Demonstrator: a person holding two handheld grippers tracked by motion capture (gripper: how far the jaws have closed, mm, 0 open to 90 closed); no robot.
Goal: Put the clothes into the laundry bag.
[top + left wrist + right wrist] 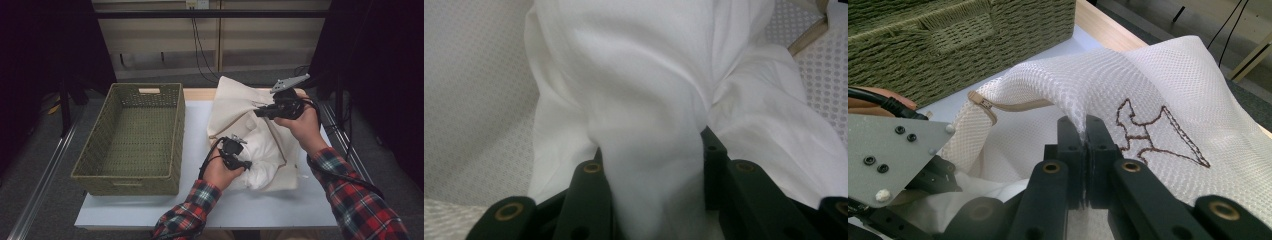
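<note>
At the far left of the white table [280,210] stands an olive-green woven basket [132,137], open-topped and with nothing in it.

To its right, near the table's front edge, the left gripper [243,164] is pushed into a bunch of plain white cloth [260,160]. In the left gripper view its black jaws stand on either side of a thick fold of that cloth [649,150] and pinch it between them. The cloth spills out of the open mouth of a cream mesh laundry bag [235,107], which lies on the table right of the basket and is partly lifted.

Further right and higher, the right gripper [259,113] holds the bag's upper layer up. In the right gripper view its jaws are pressed tightly together on a peak of mesh [1083,117], beside a brown stitched outline [1158,137] on the fabric. A beige trim [998,106] runs along the bag's opening.

Risks from here, as a judgement: the right grip takes only a small peak of mesh, so a hard tug by the left gripper could pull it free and let the mouth fall shut. The cloth may also catch on the trim, though how much remains inside the bag is hard to tell.
</note>
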